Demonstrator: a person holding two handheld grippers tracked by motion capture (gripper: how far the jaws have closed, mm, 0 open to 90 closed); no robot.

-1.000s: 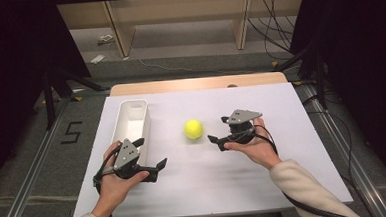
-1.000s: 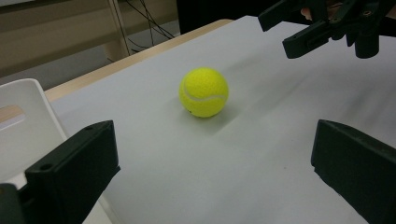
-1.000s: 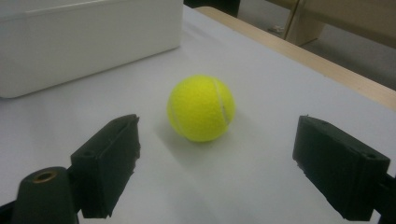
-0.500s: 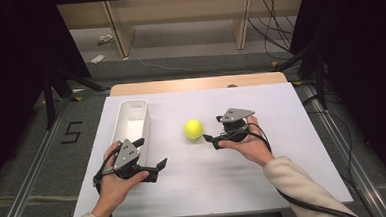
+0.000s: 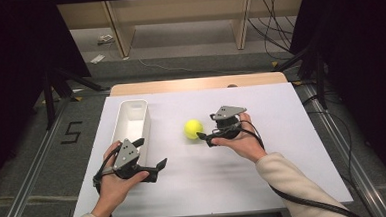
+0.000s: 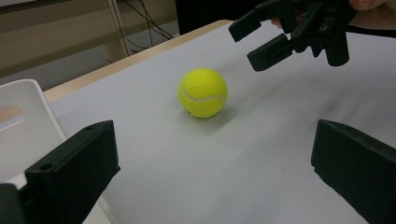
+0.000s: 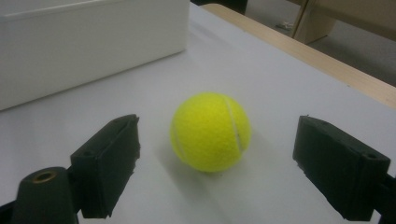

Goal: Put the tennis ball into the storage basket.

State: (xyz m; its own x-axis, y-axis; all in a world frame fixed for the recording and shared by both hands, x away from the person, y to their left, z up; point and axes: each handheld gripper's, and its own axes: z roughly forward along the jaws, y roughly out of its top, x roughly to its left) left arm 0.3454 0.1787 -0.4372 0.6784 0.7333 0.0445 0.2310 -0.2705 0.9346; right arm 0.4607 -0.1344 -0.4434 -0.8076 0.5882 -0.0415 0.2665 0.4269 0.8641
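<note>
One tennis ball (image 5: 193, 129) sits mid-counter, beside the white bin (image 5: 131, 122). Right gripper (image 5: 206, 138), fingers spread, probably not touching, approaches; next, straddle and pinch. Left gripper (image 5: 154, 170) waits spread near the front edge.

ball: tennis ball (image 5: 193, 129), bright yellow-green felt w/ white curved seam; round, intact
state: free, sitting on counter (image 5: 281, 114), nothing touching it
pose: at rest; seam runs across front in left gripper view (image 6: 203, 92), near-vertical on its right side in right gripper view (image 7: 210, 132)
place: right of white bin (image 5: 131, 122), well apart from it, level w/ bin's near half; small shadow on counter under ball
</note>
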